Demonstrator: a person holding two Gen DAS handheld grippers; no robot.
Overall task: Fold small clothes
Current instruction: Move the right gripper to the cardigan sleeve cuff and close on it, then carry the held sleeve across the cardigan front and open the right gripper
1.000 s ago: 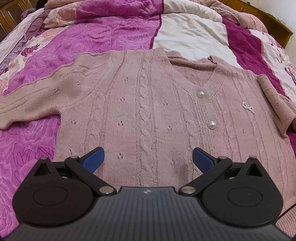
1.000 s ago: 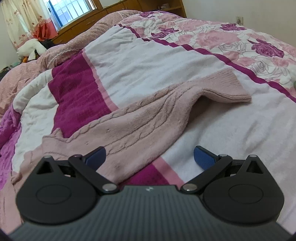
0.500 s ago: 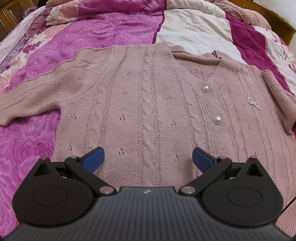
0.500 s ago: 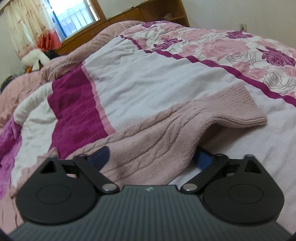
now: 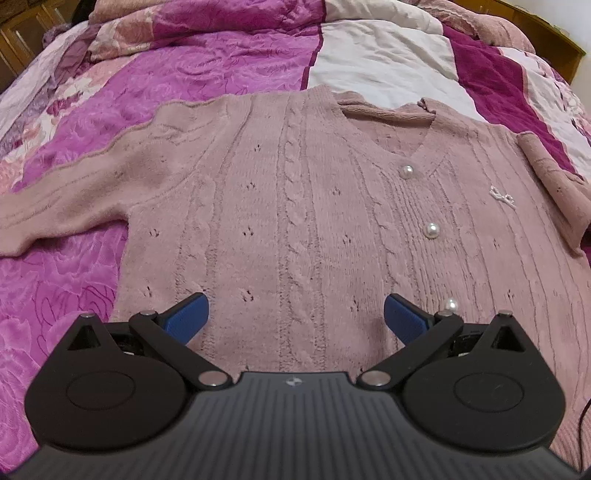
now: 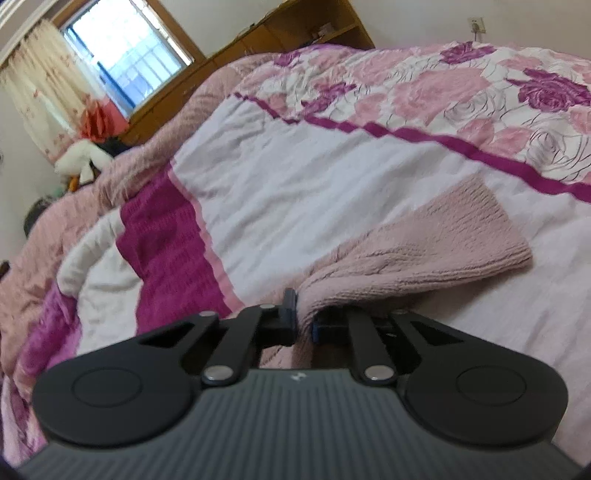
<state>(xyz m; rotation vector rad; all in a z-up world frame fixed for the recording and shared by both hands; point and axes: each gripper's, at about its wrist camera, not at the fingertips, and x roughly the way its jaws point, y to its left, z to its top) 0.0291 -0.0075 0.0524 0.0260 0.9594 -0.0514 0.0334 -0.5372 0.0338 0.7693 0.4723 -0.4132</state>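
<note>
A dusty-pink cable-knit cardigan [image 5: 295, 206] with pearl buttons [image 5: 431, 230] lies flat, front up, on the bed. One sleeve [image 5: 66, 206] stretches out to the left in the left wrist view. My left gripper [image 5: 295, 317] hovers open over the lower body of the cardigan, nothing between its blue pads [image 5: 186, 317]. In the right wrist view the other sleeve [image 6: 424, 251] runs out to its ribbed cuff [image 6: 480, 218]. My right gripper [image 6: 304, 317] is shut on that sleeve, a fold of knit pinched between the pads.
A quilted bedspread [image 5: 192, 55] in magenta, white and rose print covers the bed. A wooden cabinet [image 6: 280, 33] and a curtained window [image 6: 122, 55] stand beyond the bed's far side. Soft toys [image 6: 81, 158] lie near the pillows.
My right gripper moved onto the sleeve and went from wide open to shut on it, rolling as it did. The left gripper stays open over the cardigan.
</note>
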